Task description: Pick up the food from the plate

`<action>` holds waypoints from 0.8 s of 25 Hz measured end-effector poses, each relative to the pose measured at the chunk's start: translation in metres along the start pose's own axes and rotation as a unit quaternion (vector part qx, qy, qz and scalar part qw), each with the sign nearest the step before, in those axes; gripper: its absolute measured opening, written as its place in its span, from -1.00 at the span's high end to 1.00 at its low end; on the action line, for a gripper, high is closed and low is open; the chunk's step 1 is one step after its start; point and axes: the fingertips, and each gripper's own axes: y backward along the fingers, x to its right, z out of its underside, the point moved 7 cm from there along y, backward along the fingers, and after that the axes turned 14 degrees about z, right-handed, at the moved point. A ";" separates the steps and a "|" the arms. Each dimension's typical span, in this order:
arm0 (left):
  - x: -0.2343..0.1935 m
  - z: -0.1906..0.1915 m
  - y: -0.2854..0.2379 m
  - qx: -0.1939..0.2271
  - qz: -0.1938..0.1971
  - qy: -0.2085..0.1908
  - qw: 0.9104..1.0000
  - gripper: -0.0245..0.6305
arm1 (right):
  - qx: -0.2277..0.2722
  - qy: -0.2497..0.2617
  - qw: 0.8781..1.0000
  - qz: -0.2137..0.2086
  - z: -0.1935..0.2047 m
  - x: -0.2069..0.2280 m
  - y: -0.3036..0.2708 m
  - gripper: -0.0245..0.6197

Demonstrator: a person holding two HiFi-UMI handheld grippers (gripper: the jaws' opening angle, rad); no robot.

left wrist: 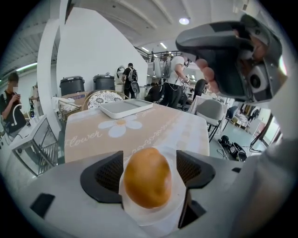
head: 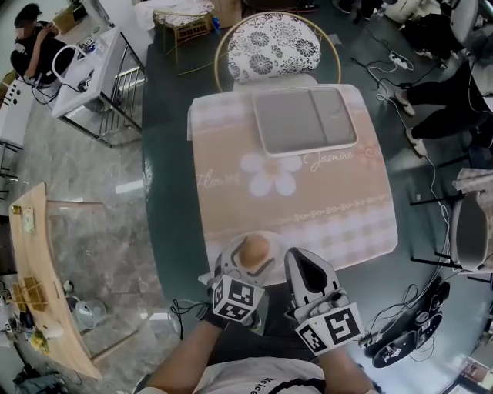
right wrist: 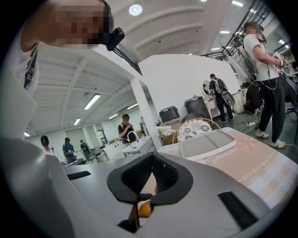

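The floor (head: pixel 85 177) at the left of the head view is shiny grey stone. A dark green table (head: pixel 166 192) fills the middle, and a pink checked tablecloth (head: pixel 323 200) with a big white flower lies on it. A round chair (head: pixel 275 48) with a flowery back stands at the top. At the upper left is a white desk (head: pixel 100 69) on metal legs. A long wooden board (head: pixel 46 277) is at the lower left. Wires (head: pixel 385 54) lie at the upper right. In the gripper views, the wall (left wrist: pixel 93 51) is white, a round light (right wrist: pixel 135 9) shines in the ceiling, and dark bins (left wrist: pixel 72 86) stand far back.
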 end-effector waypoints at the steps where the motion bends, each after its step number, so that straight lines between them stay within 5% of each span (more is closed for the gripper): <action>1: -0.001 0.002 -0.002 -0.004 -0.002 -0.001 1.000 -0.09 | 0.000 0.000 1.000 -0.001 0.002 0.000 -0.001 0.88; 8: -0.004 0.010 -0.011 -0.018 -0.021 -0.009 1.000 -0.09 | -0.003 0.003 1.000 -0.001 0.005 0.004 -0.003 0.88; 20: 0.025 -0.051 0.057 0.024 -0.013 0.006 1.000 -0.09 | -0.001 0.003 1.000 -0.006 -0.050 -0.020 0.026 0.88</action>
